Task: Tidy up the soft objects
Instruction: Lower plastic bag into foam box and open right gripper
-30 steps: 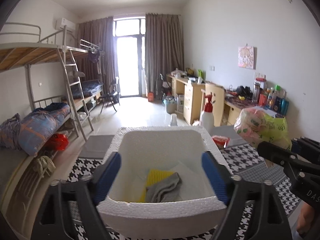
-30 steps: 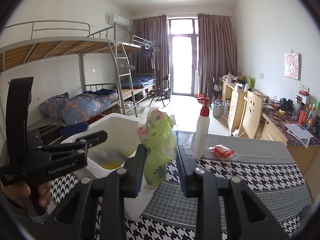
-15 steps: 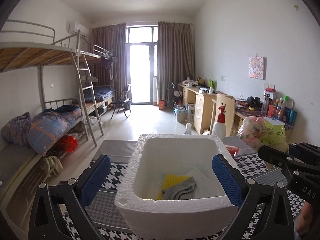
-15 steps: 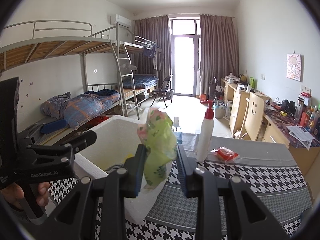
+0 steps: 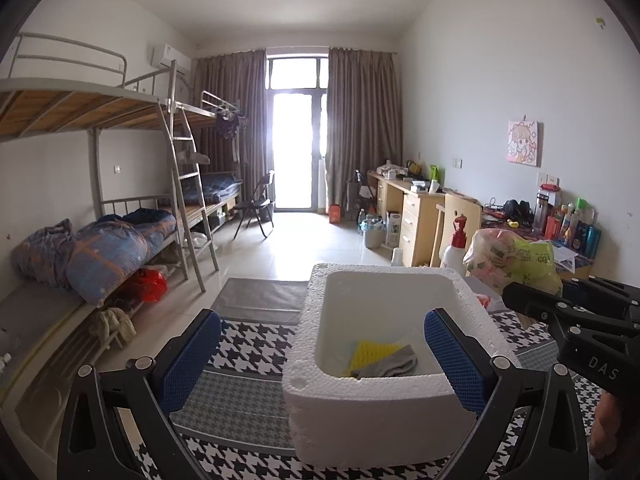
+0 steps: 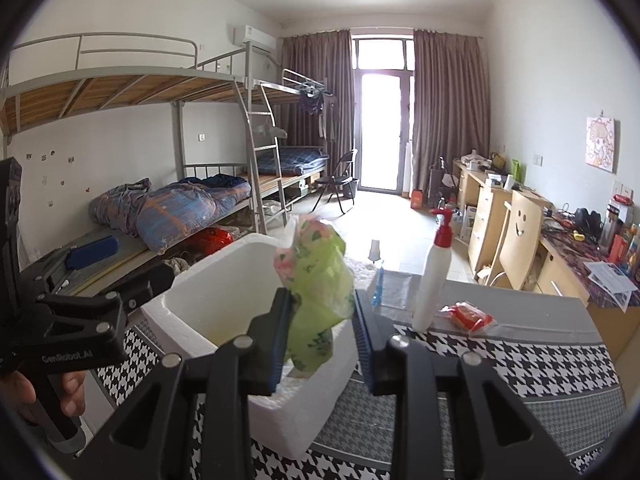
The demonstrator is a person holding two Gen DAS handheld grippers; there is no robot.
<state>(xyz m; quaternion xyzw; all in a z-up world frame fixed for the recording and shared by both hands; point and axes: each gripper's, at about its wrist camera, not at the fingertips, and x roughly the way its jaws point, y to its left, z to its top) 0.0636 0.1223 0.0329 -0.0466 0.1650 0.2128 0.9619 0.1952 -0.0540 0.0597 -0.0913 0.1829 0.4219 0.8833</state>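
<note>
The left gripper (image 5: 320, 354) jaws gape empty, just widened, while the right gripper (image 6: 320, 332) jaws pinch the plastic bag (image 6: 316, 280), which may slip short of the foam box (image 5: 384, 344).

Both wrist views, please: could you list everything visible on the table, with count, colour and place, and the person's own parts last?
foam box: one, white, open-topped, on the table in front of the left gripper.
yellow cloth: one, inside the foam box.
grey cloth: one, inside the foam box, lying partly over the yellow cloth.
plastic bag: one, green and pink, bunched, held above the box's near rim.
pump bottle: one, white with a red top, upright beside the box.
red packet: one, lying near the bottle.
tablecloth: one, black-and-white houndstooth with grey bands.
left gripper: black, blue pads, open, box's near wall between the fingers, untouched.
right gripper: black, shut on the bag.
hand: holding the left gripper's handle.
</note>
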